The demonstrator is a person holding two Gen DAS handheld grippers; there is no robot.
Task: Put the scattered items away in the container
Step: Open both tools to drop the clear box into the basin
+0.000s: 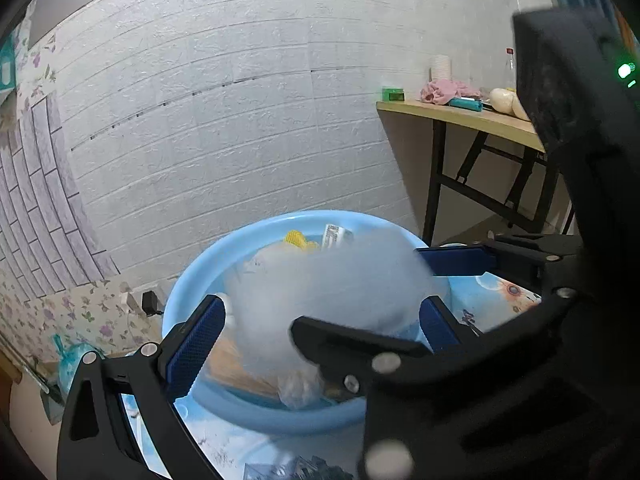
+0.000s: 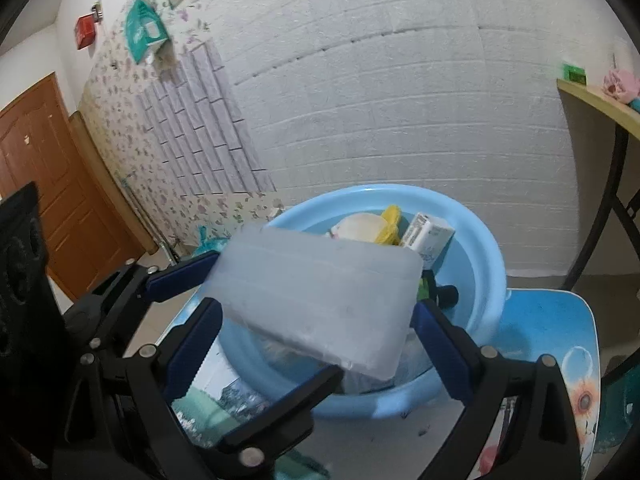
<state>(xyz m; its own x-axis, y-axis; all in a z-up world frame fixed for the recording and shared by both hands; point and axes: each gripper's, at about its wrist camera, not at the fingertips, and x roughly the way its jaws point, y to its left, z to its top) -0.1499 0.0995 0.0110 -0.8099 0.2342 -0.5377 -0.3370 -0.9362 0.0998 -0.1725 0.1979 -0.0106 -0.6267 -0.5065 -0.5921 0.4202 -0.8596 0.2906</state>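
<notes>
Frosted plastic box [image 2: 320, 300] hangs tilted over the blue basin [image 2: 486, 280]. We see our right gripper [image 2: 316, 332] spread wide around it; whether the pads touch, we cannot tell. Our left gripper [image 1: 320, 320] is spread too.

Both grippers [image 1: 320, 340] [image 2: 316, 344] wide apart.

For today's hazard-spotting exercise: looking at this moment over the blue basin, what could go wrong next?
1. The translucent plastic box hangs tilted between open fingers; it seems unheld and may bounce out of the blue basin.
2. It could land on the white carton and yellow item, crushing them.
</notes>
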